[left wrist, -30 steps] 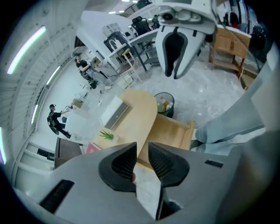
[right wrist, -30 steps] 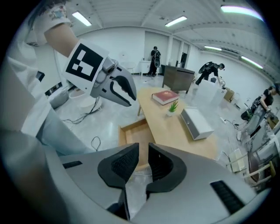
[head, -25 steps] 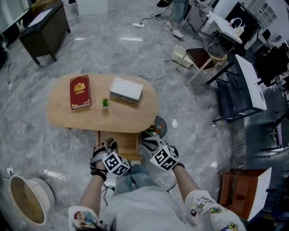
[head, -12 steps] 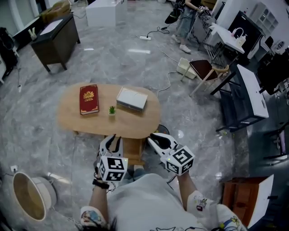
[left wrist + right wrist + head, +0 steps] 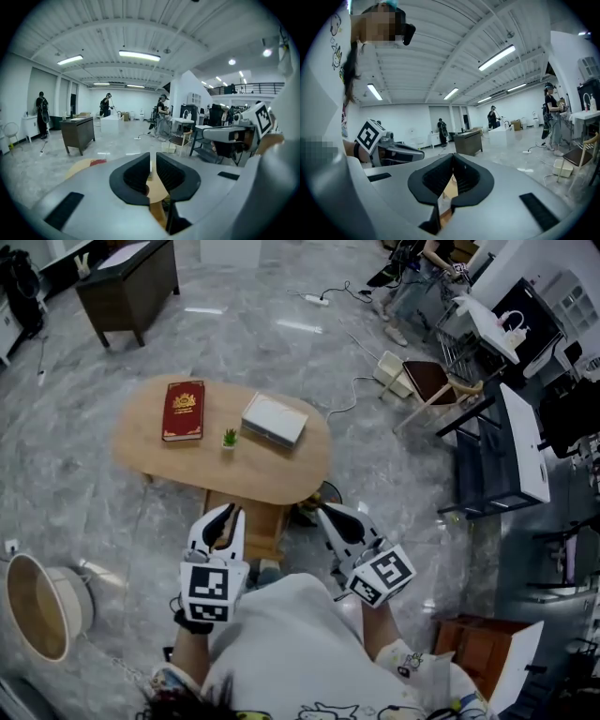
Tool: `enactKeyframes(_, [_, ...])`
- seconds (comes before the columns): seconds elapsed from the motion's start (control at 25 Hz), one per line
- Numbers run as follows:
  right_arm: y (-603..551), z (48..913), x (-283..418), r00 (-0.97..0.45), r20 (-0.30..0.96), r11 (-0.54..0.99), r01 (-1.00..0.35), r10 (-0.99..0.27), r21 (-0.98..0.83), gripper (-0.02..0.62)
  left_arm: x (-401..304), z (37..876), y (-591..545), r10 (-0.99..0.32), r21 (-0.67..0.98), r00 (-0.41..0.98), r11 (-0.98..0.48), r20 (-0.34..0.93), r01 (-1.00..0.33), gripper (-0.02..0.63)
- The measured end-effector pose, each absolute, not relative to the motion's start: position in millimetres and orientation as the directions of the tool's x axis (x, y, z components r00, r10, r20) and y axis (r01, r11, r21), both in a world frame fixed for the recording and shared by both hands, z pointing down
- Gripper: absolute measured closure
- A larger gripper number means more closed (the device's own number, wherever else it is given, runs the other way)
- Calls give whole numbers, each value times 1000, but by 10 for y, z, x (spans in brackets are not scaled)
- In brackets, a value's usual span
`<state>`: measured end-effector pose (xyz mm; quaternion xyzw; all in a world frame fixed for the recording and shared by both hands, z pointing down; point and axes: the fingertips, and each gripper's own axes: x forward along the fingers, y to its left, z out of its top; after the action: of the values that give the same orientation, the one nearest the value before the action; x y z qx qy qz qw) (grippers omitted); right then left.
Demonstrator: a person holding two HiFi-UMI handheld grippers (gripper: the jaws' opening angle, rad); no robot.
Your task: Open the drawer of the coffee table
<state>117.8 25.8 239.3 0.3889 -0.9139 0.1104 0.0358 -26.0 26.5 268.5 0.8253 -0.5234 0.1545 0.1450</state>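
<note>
The oval wooden coffee table (image 5: 281, 470) stands on the grey floor ahead of me. Its wooden drawer (image 5: 258, 521) sticks out from under the near edge. On top lie a red book (image 5: 183, 411), a tiny green plant (image 5: 230, 438) and a white box (image 5: 274, 420). My left gripper (image 5: 222, 515) hangs high above the drawer's left side. Its jaws are closing to a thin slit, with nothing between them (image 5: 153, 157). My right gripper (image 5: 330, 514) hovers to the right of the drawer, shut and empty (image 5: 452, 157). Neither touches the table.
A dark cabinet (image 5: 127, 282) stands far left, a round basin (image 5: 37, 606) near left. To the right are a chair (image 5: 427, 381), a dark rack (image 5: 497, 446) and a wooden crate (image 5: 483, 643). Cables lie on the floor behind the table. People stand far off.
Both grippers have lifted away from the drawer front and risen toward the camera. The table now looks farther below.
</note>
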Motion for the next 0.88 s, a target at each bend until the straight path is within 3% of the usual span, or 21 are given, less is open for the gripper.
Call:
enactKeyframes(0.36, [342,2454,1178,-681,193,672,-731,-707,-116,595,-546,2705,491,-850,142,340,-309,403,-940,600])
enactKeyframes(0.88, [191,2515,986,-697,226,694,-712,-680,-109,595,-587,2587,378,-855,132,353,-327,381,-936,603])
